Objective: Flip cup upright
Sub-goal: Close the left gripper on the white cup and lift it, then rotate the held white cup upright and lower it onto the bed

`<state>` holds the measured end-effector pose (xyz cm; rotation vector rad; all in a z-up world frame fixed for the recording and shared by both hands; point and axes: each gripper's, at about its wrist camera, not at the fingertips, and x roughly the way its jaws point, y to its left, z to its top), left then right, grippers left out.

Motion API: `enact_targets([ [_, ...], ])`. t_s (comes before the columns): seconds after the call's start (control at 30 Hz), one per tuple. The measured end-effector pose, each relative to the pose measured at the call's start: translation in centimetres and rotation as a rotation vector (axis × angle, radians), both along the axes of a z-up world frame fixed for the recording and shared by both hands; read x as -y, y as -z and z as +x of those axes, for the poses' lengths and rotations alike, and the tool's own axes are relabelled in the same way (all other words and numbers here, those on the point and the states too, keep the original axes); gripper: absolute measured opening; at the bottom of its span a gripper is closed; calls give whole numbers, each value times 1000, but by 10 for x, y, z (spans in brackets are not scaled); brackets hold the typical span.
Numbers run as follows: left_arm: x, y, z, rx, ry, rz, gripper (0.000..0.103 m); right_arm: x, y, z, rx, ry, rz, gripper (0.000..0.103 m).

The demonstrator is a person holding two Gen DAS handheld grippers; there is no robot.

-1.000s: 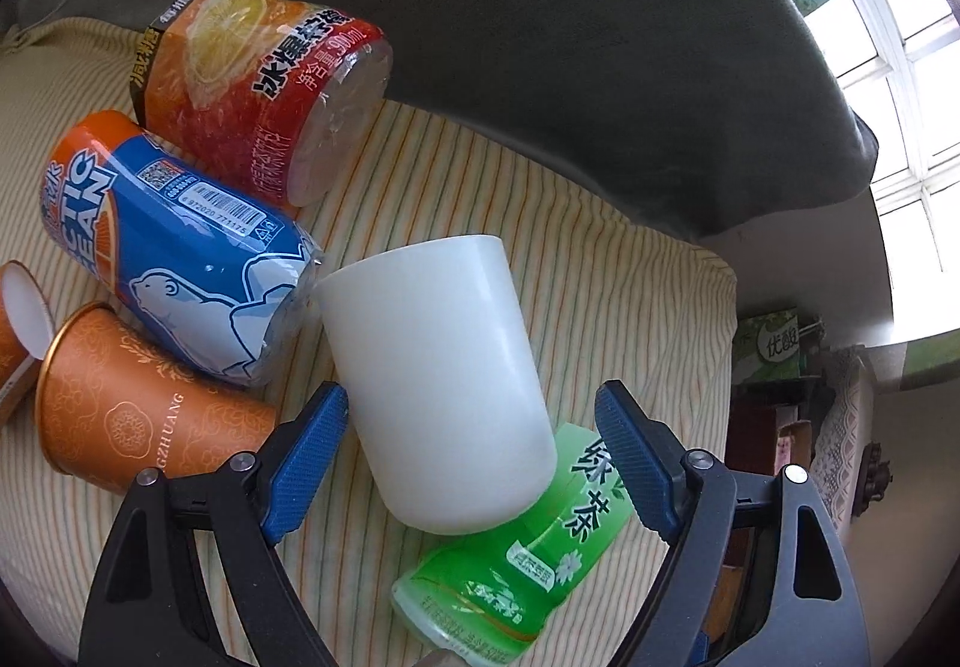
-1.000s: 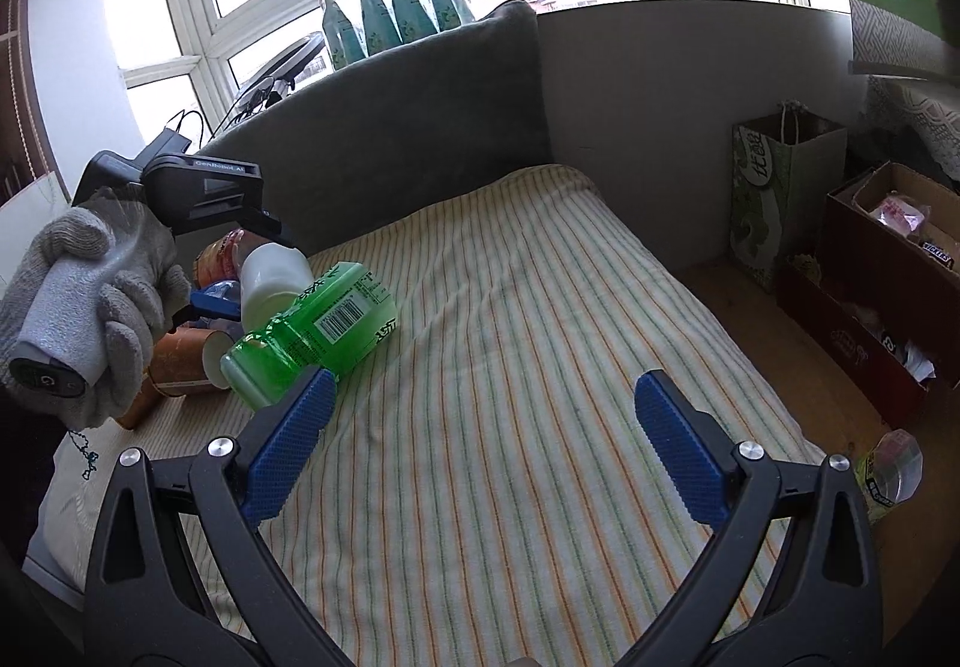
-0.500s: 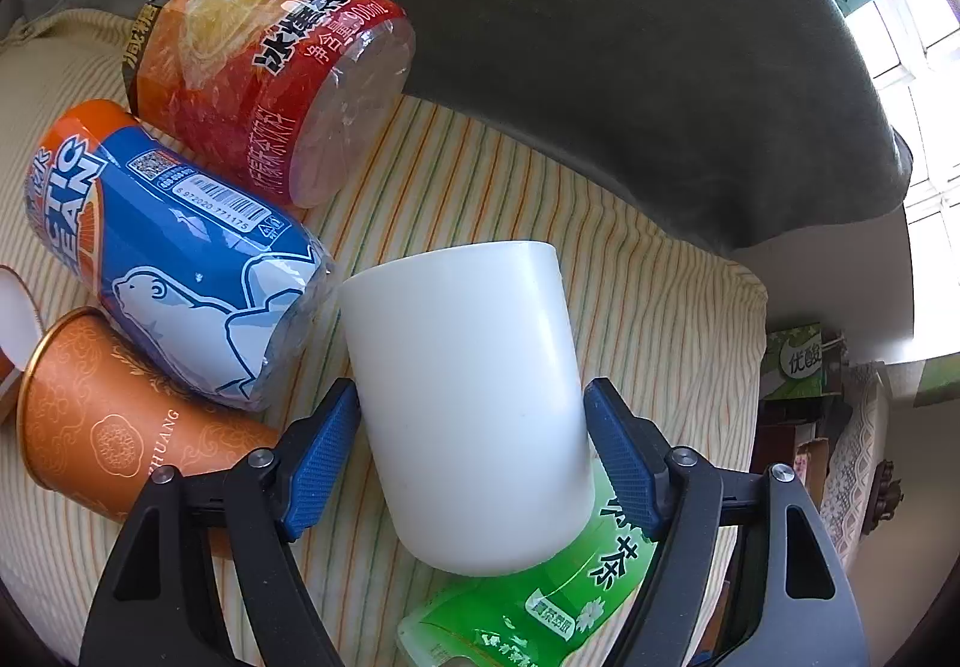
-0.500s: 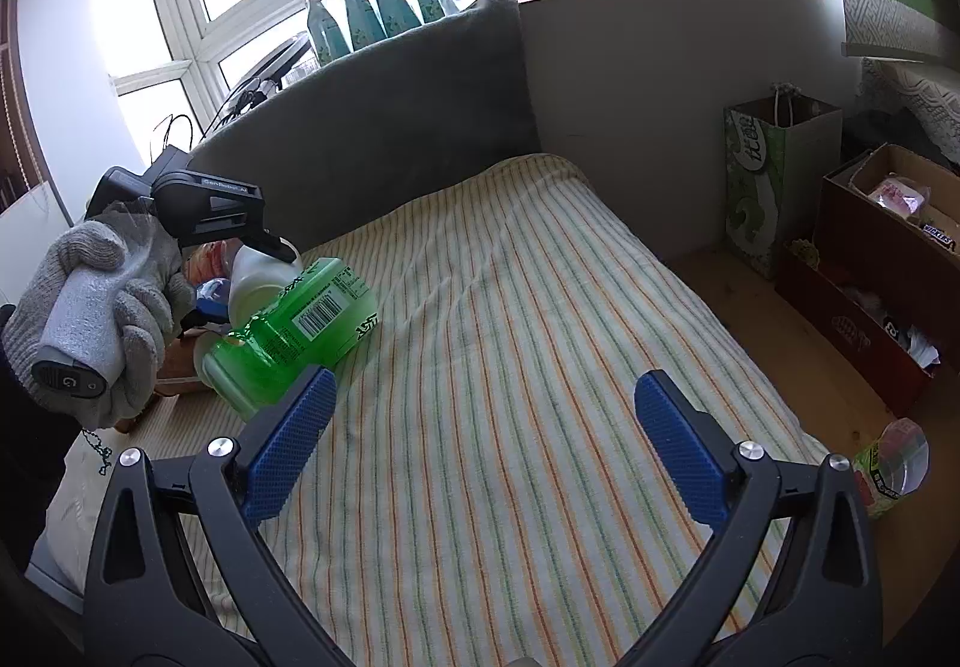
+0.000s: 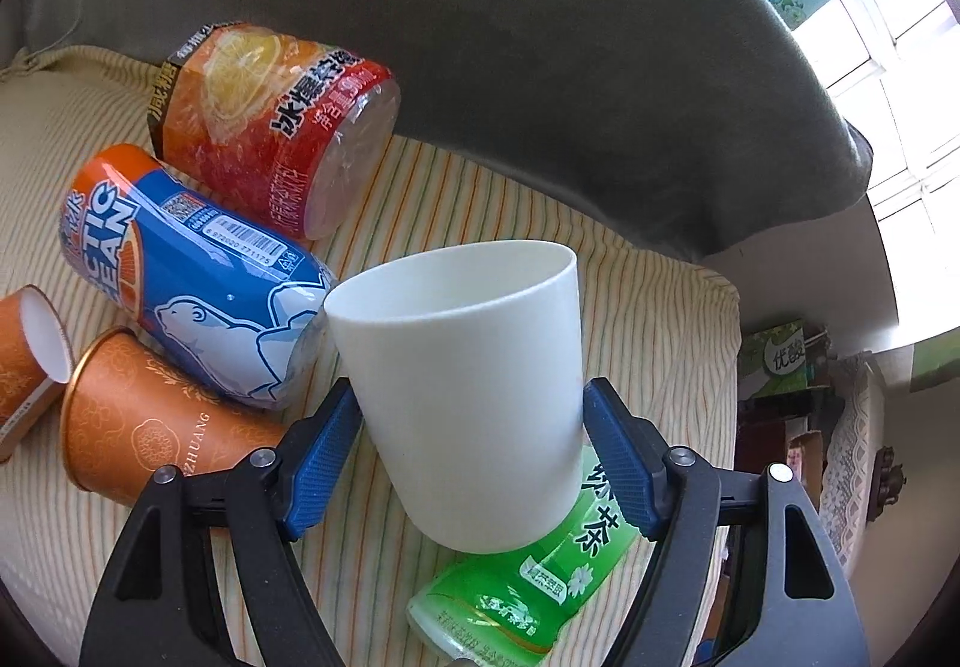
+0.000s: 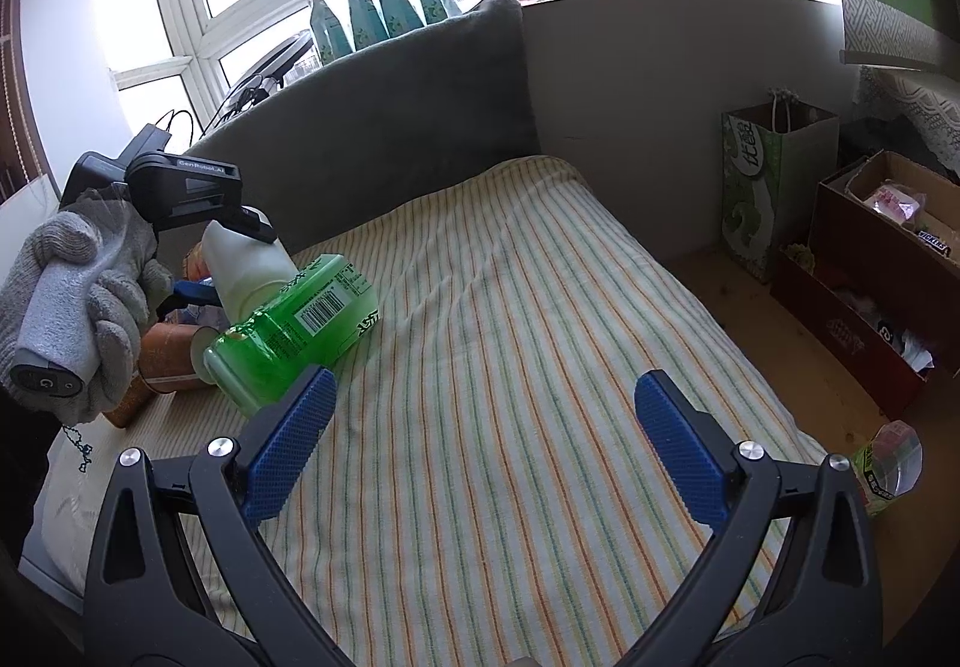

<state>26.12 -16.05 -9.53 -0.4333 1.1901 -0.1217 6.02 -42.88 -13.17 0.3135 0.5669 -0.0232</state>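
Observation:
A plain white cup [image 5: 474, 391] fills the middle of the left wrist view, its open mouth facing away and up. My left gripper [image 5: 471, 457] is shut on the white cup, one blue pad on each side of its lower body. The cup rests against a green tea bottle [image 5: 534, 577]. In the right wrist view the cup [image 6: 246, 265] shows at far left, held by the gloved hand's gripper above the green bottle [image 6: 294, 325]. My right gripper [image 6: 480, 445] is open and empty over the striped cover.
Lying on the striped cushion [image 5: 648, 319]: a blue can [image 5: 192, 277], an orange-red can [image 5: 282, 127], two orange paper cups [image 5: 144, 439]. A grey sofa back [image 5: 540, 37] stands behind. In the right view, a green paper bag [image 6: 774, 187] and boxes [image 6: 870, 277] are on the floor.
My left gripper moved in around the white cup and closed on it, then tilted it so its mouth now shows. The right gripper stayed open and nearly still.

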Motion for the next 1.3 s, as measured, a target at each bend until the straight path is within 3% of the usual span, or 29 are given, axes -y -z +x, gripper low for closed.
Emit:
enact_targets([
  [0.27,-15,-28,-19,80,18,-4,75,-11,-6,0,9,-19,-13,102],
  [0.83,-60,-62,-84,94,65,-62,75,-48,-26,-15,52,-78,-61,102],
  [1.03,-78,-52,-118,44,98,-43,75,-61,-31,-20,60,-95,-73,102],
  [1.3,-93,-9,-130,-80,107,-84,75,-83,-33,-22,55,-123,-106,102],
])
